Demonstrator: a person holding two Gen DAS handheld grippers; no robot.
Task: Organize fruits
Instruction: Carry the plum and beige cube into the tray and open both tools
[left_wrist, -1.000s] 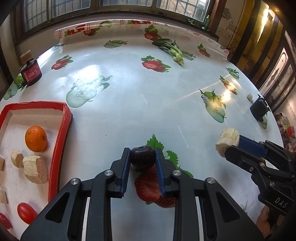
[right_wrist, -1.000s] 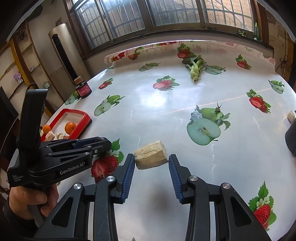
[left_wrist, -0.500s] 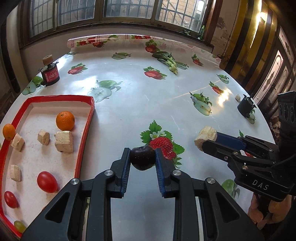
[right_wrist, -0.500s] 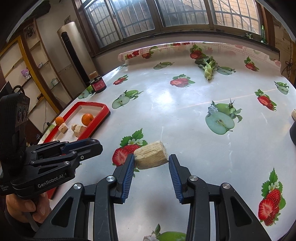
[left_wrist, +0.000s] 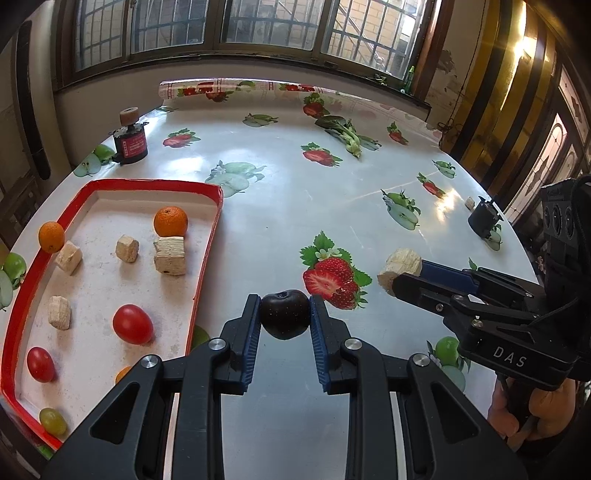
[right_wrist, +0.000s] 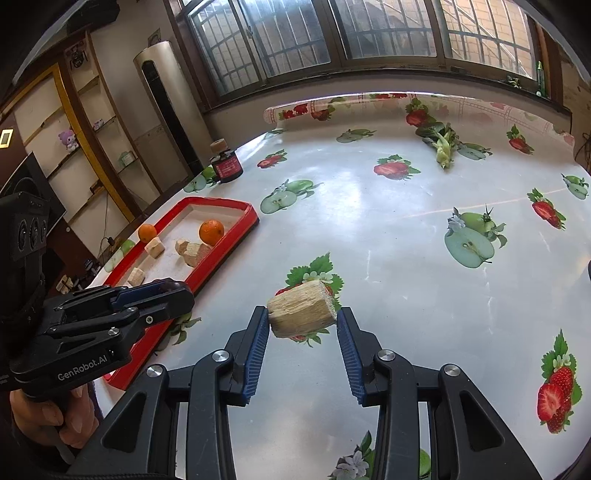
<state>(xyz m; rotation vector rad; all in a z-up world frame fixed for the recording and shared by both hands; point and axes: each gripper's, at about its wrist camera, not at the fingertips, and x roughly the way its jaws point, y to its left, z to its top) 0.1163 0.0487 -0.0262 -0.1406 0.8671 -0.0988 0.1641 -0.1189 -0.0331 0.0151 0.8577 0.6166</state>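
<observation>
Tray (left_wrist: 207, 254): red rim, white floor, on the table's left part, just left of my left gripper.
Tray contents: two oranges (left_wrist: 170, 220), pale wood blocks (left_wrist: 169, 255), red tomatoes (left_wrist: 132, 324), one green grape (left_wrist: 53, 421) at the near corner.
Jar (left_wrist: 130, 142): dark, red label, behind the tray near the far edge.
Left gripper (left_wrist: 284, 314): my jaws clamped narrow on a dark plum (left_wrist: 284, 314) — carried above the cloth, right of the tray rim.
Table (left_wrist: 295, 206): glossy fruit-print cloth.
Greens (left_wrist: 347, 133): leafy bunch, far side.
Right gripper (right_wrist: 302, 314): my jaws pinch a wood chunk (right_wrist: 302, 314) by its ends — lifted over a printed strawberry, well right of the tray.
Black pot (left_wrist: 483, 218): right edge.
</observation>
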